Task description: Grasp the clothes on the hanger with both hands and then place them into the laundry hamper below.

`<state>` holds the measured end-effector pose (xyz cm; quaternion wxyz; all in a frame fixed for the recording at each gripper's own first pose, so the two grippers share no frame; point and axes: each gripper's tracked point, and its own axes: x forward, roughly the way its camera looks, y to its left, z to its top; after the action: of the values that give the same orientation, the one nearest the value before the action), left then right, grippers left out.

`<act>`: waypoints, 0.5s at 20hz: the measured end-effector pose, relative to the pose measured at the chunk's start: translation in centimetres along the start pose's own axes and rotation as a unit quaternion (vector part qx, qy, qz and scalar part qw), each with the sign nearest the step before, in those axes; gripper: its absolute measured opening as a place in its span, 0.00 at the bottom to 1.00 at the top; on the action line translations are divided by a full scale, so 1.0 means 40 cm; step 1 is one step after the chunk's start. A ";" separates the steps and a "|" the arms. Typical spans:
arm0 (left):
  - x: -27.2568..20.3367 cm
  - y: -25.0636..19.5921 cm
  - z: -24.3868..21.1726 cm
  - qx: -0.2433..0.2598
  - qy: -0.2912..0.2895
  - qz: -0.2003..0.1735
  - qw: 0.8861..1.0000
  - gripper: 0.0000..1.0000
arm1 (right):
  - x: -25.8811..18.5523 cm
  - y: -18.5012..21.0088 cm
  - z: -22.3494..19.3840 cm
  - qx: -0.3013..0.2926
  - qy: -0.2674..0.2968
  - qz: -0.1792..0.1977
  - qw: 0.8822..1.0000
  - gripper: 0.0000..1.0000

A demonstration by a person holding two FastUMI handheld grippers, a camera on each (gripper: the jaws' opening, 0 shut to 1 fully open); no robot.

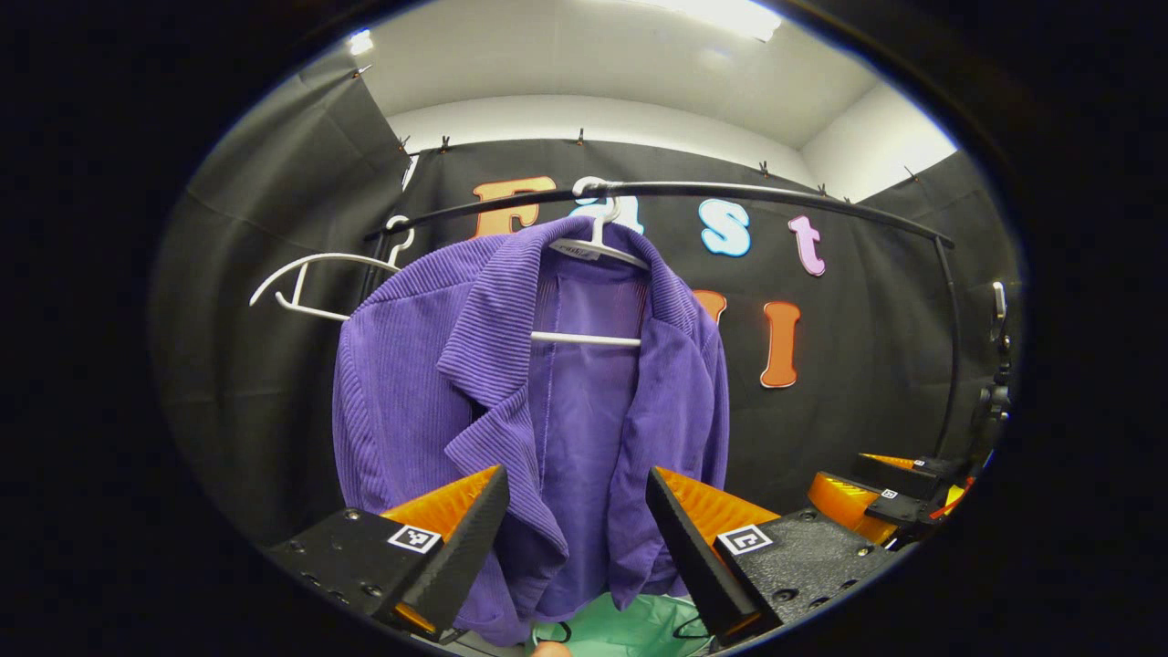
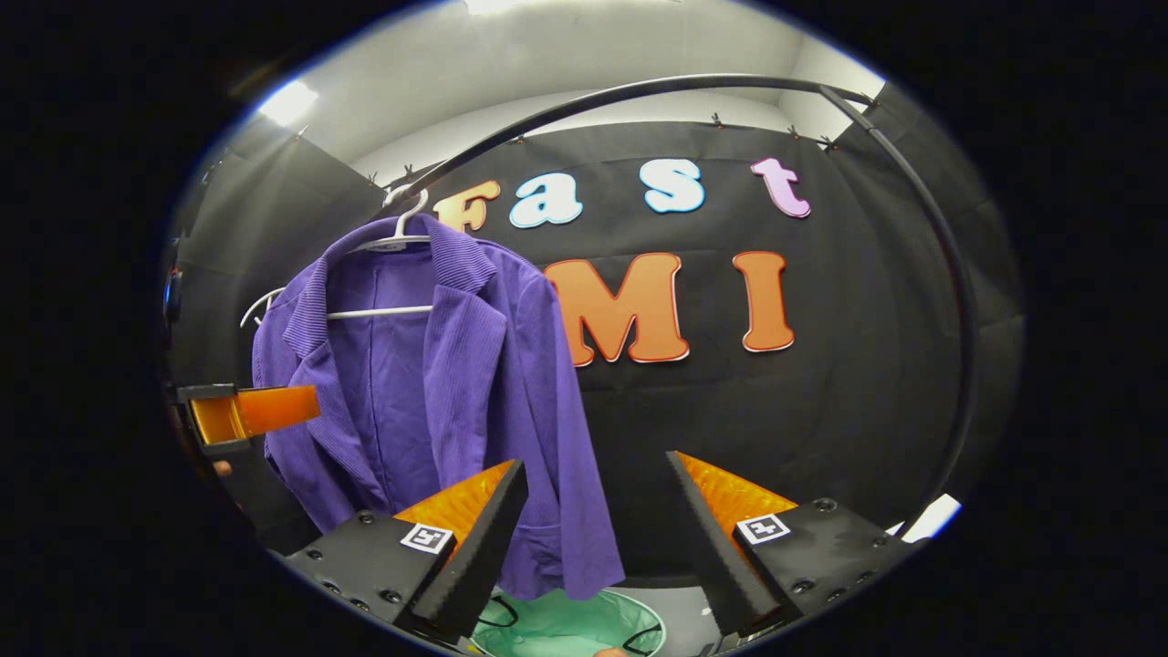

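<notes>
A purple ribbed jacket [image 1: 429,383] [image 2: 456,383] hangs on a white hanger [image 1: 598,246] [image 2: 392,239] from a black curved rail [image 1: 730,193] [image 2: 639,91]. My left gripper [image 1: 577,511] stands open in front of the jacket's lower front, its fingers apart from the cloth. Open too, my right gripper [image 2: 595,506] is level with the jacket's right hem, which hangs past its left finger. The green laundry hamper [image 1: 630,625] [image 2: 570,625] sits below the jacket. The right gripper [image 1: 890,497] appears far right in the left gripper view; the left gripper [image 2: 242,415] appears at the left edge in the right gripper view.
A second, empty white hanger [image 1: 315,278] [image 2: 260,306] hangs on the rail to the left of the jacket. The rail's upright post [image 1: 949,347] [image 2: 963,365] stands at the right. Black cloth walls close the booth behind and at both sides.
</notes>
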<state>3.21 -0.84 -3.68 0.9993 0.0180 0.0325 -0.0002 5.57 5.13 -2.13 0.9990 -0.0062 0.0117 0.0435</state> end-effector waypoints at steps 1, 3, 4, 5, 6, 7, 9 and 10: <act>0.010 0.010 -0.008 0.002 0.004 0.007 1.000 0.92 | 0.018 0.028 -0.002 -0.001 0.002 0.010 1.000 0.97; 0.034 0.046 -0.020 0.003 0.008 0.030 1.000 0.92 | 0.052 0.086 -0.003 -0.005 0.001 0.033 0.999 0.98; 0.044 0.062 -0.022 0.001 0.009 0.042 0.999 0.92 | 0.070 0.116 -0.005 -0.006 0.001 0.044 0.999 0.98; 0.047 0.073 -0.028 -0.002 0.010 0.051 0.999 0.92 | 0.083 0.146 -0.006 -0.007 0.002 0.056 0.998 0.98; 0.053 0.084 -0.030 -0.005 0.009 0.060 0.998 0.92 | 0.100 0.172 -0.010 -0.007 0.004 0.066 0.998 0.98; 0.062 0.097 -0.035 -0.008 0.011 0.071 0.997 0.92 | 0.115 0.198 -0.015 -0.006 0.006 0.076 0.997 0.98; 0.084 0.124 -0.036 -0.008 0.012 0.086 0.996 0.92 | 0.152 0.241 -0.028 -0.006 0.011 0.090 0.996 0.89; 0.099 0.139 -0.037 -0.008 0.012 0.093 0.996 0.92 | 0.175 0.258 -0.035 -0.007 0.012 0.093 0.996 0.89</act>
<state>7.09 4.78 -5.21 0.9947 0.0133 0.0427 0.0928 11.61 15.98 -3.83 0.9903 -0.0130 0.0244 0.1363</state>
